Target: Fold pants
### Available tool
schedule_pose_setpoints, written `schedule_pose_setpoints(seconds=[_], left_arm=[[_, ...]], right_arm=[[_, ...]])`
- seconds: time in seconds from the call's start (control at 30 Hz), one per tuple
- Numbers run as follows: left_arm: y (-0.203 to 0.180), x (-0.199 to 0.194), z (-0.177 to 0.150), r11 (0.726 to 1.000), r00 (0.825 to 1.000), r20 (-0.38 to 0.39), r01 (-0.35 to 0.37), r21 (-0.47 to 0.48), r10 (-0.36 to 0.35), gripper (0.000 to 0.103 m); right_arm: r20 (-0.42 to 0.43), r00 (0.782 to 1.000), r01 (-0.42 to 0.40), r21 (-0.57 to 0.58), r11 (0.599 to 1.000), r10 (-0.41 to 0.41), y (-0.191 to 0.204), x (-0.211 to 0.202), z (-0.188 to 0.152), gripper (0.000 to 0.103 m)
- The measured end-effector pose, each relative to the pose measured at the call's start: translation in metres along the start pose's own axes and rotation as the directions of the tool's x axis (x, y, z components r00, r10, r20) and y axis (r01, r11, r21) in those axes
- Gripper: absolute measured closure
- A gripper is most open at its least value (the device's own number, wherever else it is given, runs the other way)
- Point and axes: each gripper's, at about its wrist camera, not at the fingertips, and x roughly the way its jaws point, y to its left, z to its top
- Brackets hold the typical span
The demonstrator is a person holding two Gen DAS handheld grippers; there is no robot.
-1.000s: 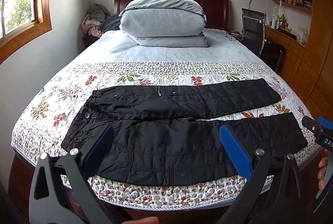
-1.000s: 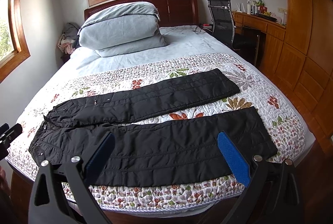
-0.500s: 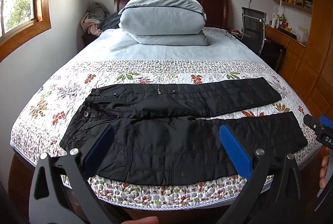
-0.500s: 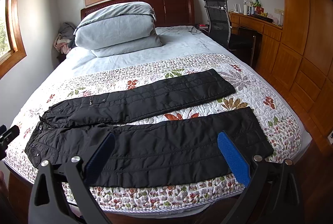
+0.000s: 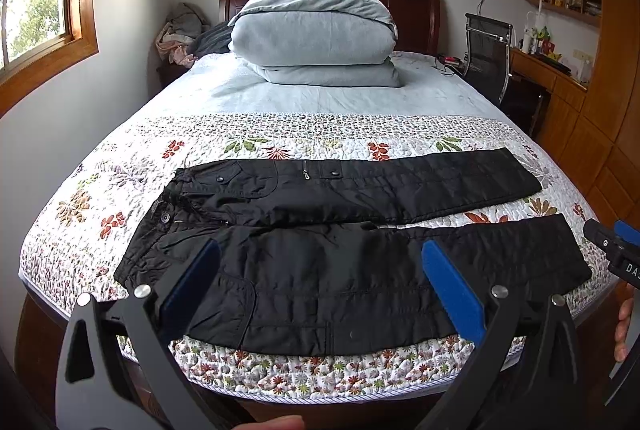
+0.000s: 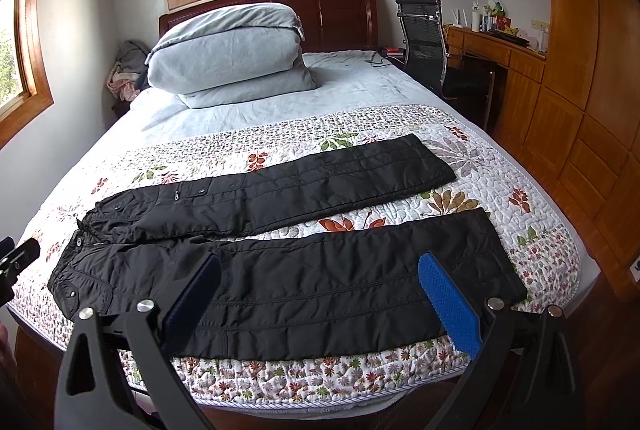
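Black padded pants [image 5: 340, 230] lie flat across the foot of the bed, waist to the left, both legs spread apart and pointing right; they also show in the right wrist view [image 6: 280, 254]. My left gripper [image 5: 320, 286] is open and empty, held off the bed's front edge before the near leg's upper part. My right gripper [image 6: 320, 294] is open and empty, before the near leg further right. The right gripper's tip shows in the left wrist view [image 5: 612, 250], and the left gripper's tip in the right wrist view [image 6: 16, 262].
The floral quilt [image 5: 120, 190] covers the bed's foot. Folded grey bedding [image 5: 312, 38] is stacked at the headboard. A black chair [image 6: 424, 42] and wooden desk [image 6: 500, 54] stand right of the bed. Wooden cabinets [image 6: 592, 110] line the right wall.
Both grippers have drawn back and risen slightly, so the pants sit a little further and more centred. The pants have not moved. Both grippers stay open.
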Motion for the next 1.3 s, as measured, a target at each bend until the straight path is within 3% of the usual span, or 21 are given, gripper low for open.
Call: schedule_pose_setpoints(seconds=[1.1, 1.3], left_arm=[[0.003, 0.020, 0.002, 1.000, 1.000, -0.025, -0.001, 0.003, 0.001, 0.003], [0.009, 0.036, 0.010, 0.996, 0.993, -0.066, 0.094, 0.004, -0.094, 0.003]], right_arm=[[-0.007, 1.000, 0.005, 0.035, 0.999, -0.004, -0.009, 0.016, 0.003, 0.003], [0.000, 0.999, 0.045, -0.015, 0.999, -0.045, -0.013, 0.029, 0.020, 0.003]])
